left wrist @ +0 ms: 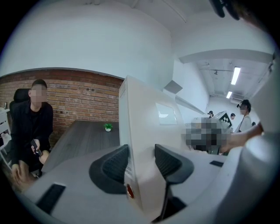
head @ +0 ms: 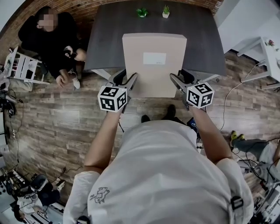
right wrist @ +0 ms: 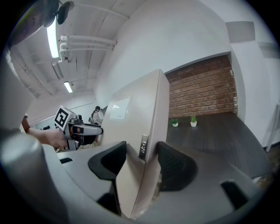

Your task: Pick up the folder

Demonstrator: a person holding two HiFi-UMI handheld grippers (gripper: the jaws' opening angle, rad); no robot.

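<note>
The left tongs [head: 127, 83] [left wrist: 142, 159] are clamped on the near left edge of the folder [head: 154, 48], and the right tongs [head: 177, 83] [right wrist: 142, 157] are clamped on its near right edge. The beige folder sits at upper centre of the head view, held between both tongs, its far part over the dark surface [head: 109, 35] and its near part past the surface's edge. Two small plants [head: 141, 12] stand at the surface's far edge, and a seated person [head: 52, 39] occupies the upper left of the frame.

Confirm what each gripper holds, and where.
Both hold the beige folder: left gripper clamps its near-left edge, right gripper its near-right edge.
</note>
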